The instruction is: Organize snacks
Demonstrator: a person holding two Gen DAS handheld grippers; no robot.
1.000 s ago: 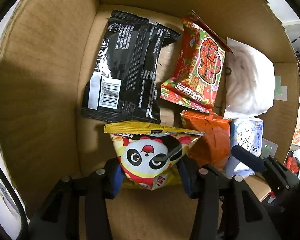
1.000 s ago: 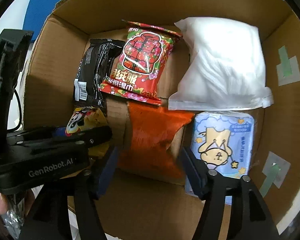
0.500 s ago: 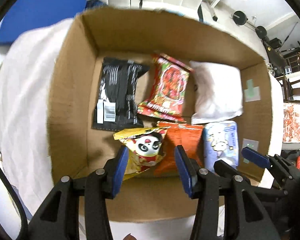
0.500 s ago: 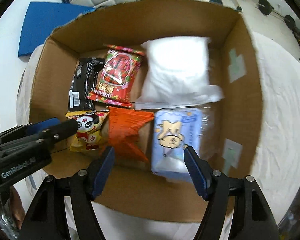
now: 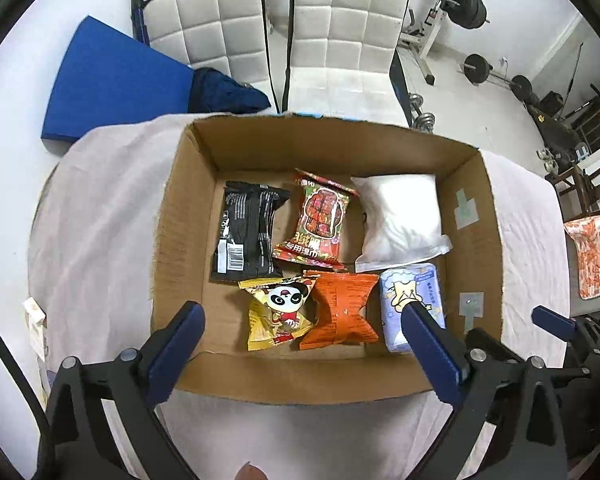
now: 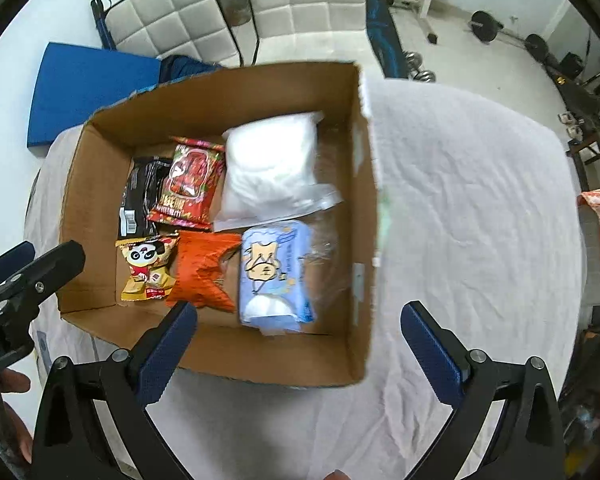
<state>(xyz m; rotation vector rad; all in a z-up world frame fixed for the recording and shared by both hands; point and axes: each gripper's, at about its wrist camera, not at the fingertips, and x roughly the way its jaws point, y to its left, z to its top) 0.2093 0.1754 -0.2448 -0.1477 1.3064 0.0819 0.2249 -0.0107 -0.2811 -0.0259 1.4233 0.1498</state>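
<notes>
Now both the left gripper (image 5: pixel 302 334) and right gripper (image 6: pixel 298 328) are opening, fingers spread empty above the cardboard box (image 5: pixel 300 376)

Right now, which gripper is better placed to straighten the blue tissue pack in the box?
Right gripper, probably: the blue tissue pack lies nearly under its empty, opening jaws. The left gripper hangs over the panda packet.

Left gripper (image 5: pixel 302 330) fingers (image 5: pixel 178 344) opening, empty, above cardboard box (image 5: pixel 184 208); panda packet (image 5: pixel 282 312) touching orange packet (image 5: pixel 342 310).

six snack packets (image 5: pixel 324 224) in a box (image 5: pixel 180 216) on a table (image 5: pixel 96 216)
</notes>
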